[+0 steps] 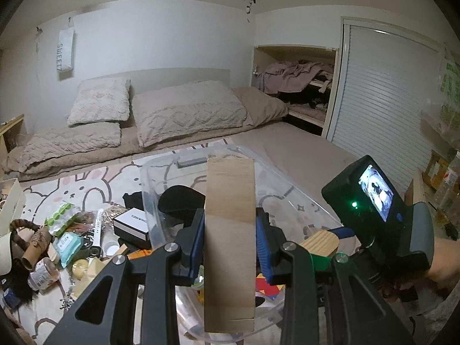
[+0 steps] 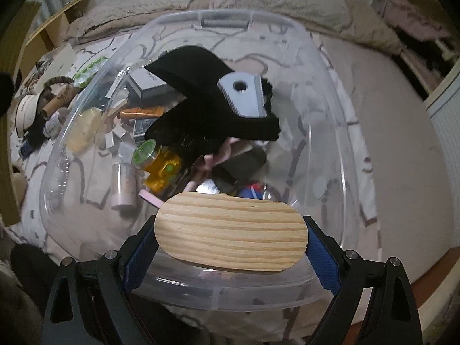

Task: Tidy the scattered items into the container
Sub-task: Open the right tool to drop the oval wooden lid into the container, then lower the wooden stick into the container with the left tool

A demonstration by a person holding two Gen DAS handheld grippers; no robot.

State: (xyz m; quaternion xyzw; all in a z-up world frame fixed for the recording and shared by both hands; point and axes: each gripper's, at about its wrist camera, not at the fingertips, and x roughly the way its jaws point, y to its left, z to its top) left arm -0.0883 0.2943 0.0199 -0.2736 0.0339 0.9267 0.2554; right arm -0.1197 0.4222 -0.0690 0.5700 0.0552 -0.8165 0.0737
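Left wrist view, read from its left edge: the rest of the clutter lies on the patterned rug (image 1: 86,178), among it a mint wipes packet (image 1: 67,245), a cardboard tube (image 1: 31,254) and a black-and-white box (image 1: 132,225), all outside the clear plastic container (image 1: 287,192). At centre the left gripper (image 1: 228,241) has its blue pads pressed against the two long edges of a flat wooden plank (image 1: 230,230), which stands upright between them above the container's near part. To the right, the right gripper (image 1: 339,237) comes in with a rounded wooden piece. Right wrist view shows that grip better: the right gripper (image 2: 230,241) is clamped across the ends of an oval wooden board (image 2: 231,234), held roughly level over the container (image 2: 339,132), whose floor already carries a black cloth (image 2: 201,97) with a grey toothed scraper (image 2: 244,95) on it, a yellow toy (image 2: 161,172) and a small jar (image 2: 123,184). Both wooden pieces look stiff, light and smooth-faced, so edge grips like these suit them; I judge the plank, held low on its length, likelier to pivot in the pads. Neither seems fragile, but the hard container wall could knock one askew, so a low release inside looks wise.
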